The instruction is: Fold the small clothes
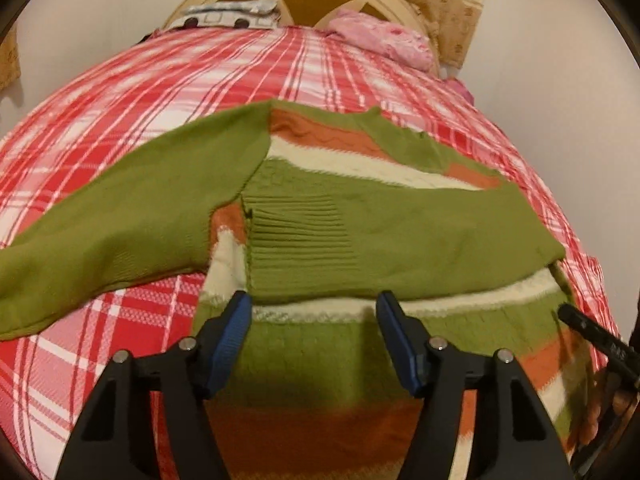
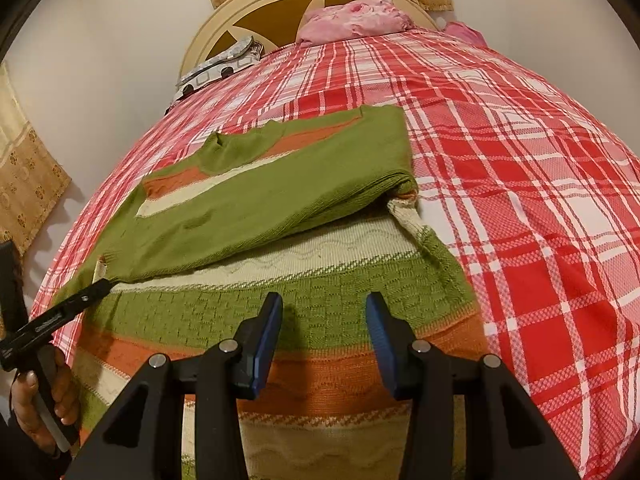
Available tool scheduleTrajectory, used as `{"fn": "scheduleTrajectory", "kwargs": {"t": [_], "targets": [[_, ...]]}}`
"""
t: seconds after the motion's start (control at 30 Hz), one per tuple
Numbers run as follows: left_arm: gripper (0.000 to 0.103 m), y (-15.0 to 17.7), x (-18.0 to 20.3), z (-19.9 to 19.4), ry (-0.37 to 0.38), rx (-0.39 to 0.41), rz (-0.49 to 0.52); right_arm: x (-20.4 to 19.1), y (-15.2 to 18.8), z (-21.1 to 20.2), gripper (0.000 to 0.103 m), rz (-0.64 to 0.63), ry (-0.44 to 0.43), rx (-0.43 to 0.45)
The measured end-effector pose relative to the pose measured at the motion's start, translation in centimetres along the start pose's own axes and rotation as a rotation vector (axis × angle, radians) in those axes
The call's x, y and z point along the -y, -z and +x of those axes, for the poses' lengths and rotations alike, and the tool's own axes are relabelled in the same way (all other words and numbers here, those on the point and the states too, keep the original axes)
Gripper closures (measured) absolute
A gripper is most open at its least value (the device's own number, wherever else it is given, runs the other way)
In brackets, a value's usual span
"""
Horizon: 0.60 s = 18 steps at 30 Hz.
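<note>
Left wrist view: the left hand-held gripper (image 1: 314, 308) hangs wide apart, holding nothing, over the green, orange and cream striped knit sweater (image 1: 360, 216) on the red plaid bed cover (image 1: 160, 80); one sleeve (image 1: 100, 232) sprawls left. Right wrist view: the right hand-held gripper (image 2: 324, 312) is wide too, and the pink crumpled cloth (image 2: 356, 16) sits by the cream headboard (image 2: 240, 4).

The left gripper (image 1: 314, 302) has its jaws spread wide, with nothing between the blue pads (image 1: 228, 340). The right gripper (image 2: 322, 304) is likewise parted and holds nothing. In the right wrist view, far left of the fingers, the person's left hand (image 2: 38, 404) wraps the other gripper's handle, fingers curled around it.
</note>
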State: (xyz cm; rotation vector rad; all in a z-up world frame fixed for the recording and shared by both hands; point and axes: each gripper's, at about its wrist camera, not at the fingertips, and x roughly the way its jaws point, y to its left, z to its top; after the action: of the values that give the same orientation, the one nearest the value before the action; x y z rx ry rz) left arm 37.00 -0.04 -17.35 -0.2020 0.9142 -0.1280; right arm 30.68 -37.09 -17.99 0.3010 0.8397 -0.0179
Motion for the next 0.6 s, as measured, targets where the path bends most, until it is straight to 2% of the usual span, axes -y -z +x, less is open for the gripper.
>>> {"fn": "scheduleTrajectory", "kwargs": {"t": [0.07, 0.1, 0.17, 0.2, 0.23, 0.43, 0.6], "targets": [[0.037, -0.4, -0.4, 0.6, 0.006, -0.013, -0.019, 0.1, 0.1, -0.1, 0.058, 0.004, -0.004, 0.002], [0.042, -0.6, -0.4, 0.7, 0.008, -0.011, -0.014, 0.1, 0.1, -0.1, 0.058, 0.004, -0.006, 0.004], [0.063, -0.9, -0.3, 0.7, 0.011, -0.004, 0.001, 0.2, 0.3, -0.2, 0.058, 0.002, -0.009, 0.008], [0.080, -0.8, -0.3, 0.7, 0.012, -0.003, 0.004, 0.3, 0.4, -0.2, 0.058, 0.000, -0.009, 0.010], [0.091, -0.8, -0.3, 0.6, 0.021, 0.003, 0.004, 0.3, 0.4, -0.2, 0.058, -0.001, -0.010, 0.013], [0.096, -0.9, -1.0, -1.6, 0.007, 0.091, 0.005, 0.1, 0.5, -0.1, 0.058, -0.014, 0.003, 0.023], [0.100, -0.9, -2.1, -2.0, -0.029, 0.098, 0.004, 0.3, 0.1, -0.4, 0.058, -0.016, 0.001, 0.021]]}}
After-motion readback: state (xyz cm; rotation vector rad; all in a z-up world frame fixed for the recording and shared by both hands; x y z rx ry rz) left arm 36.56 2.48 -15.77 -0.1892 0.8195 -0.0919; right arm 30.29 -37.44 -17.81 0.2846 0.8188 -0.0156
